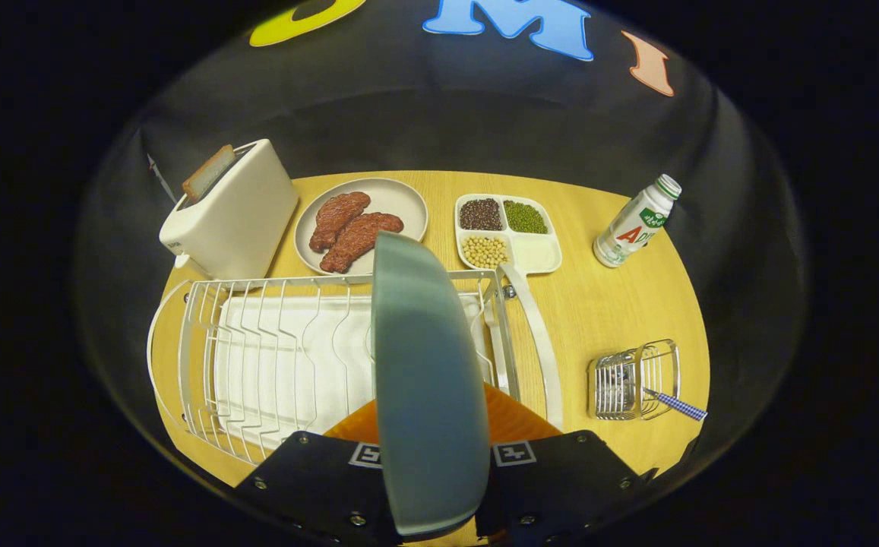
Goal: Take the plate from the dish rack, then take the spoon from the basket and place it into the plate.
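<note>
The plate (424, 380) stands on edge between the two fingers of the gripper (430, 471), grey-green, seen nearly edge-on, its lower rim down between the finger bodies and its top edge reaching up over the far rail of the dish rack (257, 365). The fingers pinch the plate from both sides, one on each face. Plate sits above the right end of the rack, whether it still touches the wires cannot be told. The rack is white wire with a white drip tray under it, just ahead of the fingers and to the left of the plate. Off to the right, well apart from the rack, is the small wire basket (634, 378) on the wooden table (599, 304), with the spoon (675, 404) in it, its blue-checked handle poking out to the right. Beyond the rack: a white toaster (230, 213) with a slice of bread in the slot, a round dish with two pieces of meat (355, 226), a divided tray with beans and grains (506, 232), and a small bottle (635, 222) far right.
</note>
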`<state>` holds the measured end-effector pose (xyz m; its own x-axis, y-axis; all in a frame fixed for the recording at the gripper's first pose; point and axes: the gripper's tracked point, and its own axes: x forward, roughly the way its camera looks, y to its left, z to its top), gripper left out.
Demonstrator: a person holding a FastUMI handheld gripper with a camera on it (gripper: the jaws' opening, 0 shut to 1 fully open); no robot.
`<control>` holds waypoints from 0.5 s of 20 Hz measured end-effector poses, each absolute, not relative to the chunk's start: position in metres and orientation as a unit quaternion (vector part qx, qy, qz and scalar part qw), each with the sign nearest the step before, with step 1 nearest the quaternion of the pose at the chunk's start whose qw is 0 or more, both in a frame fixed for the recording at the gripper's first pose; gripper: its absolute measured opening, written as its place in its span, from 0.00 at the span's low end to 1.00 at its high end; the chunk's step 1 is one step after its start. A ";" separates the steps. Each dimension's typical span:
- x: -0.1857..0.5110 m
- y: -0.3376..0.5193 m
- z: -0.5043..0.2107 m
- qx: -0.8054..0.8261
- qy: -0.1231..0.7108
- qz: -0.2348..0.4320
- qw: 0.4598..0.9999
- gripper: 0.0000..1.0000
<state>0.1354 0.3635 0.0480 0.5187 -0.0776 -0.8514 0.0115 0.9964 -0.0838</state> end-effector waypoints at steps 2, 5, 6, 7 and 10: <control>0.141 0.360 0.057 -0.048 0.481 -0.029 0.875 0.36; 0.141 0.355 0.071 -0.051 0.472 -0.027 0.880 0.36; 0.138 0.352 0.076 -0.046 0.470 -0.025 0.881 0.36; 0.136 0.350 0.082 -0.040 0.467 -0.022 0.883 0.36; 0.120 0.344 0.102 -0.013 0.459 -0.006 0.888 0.36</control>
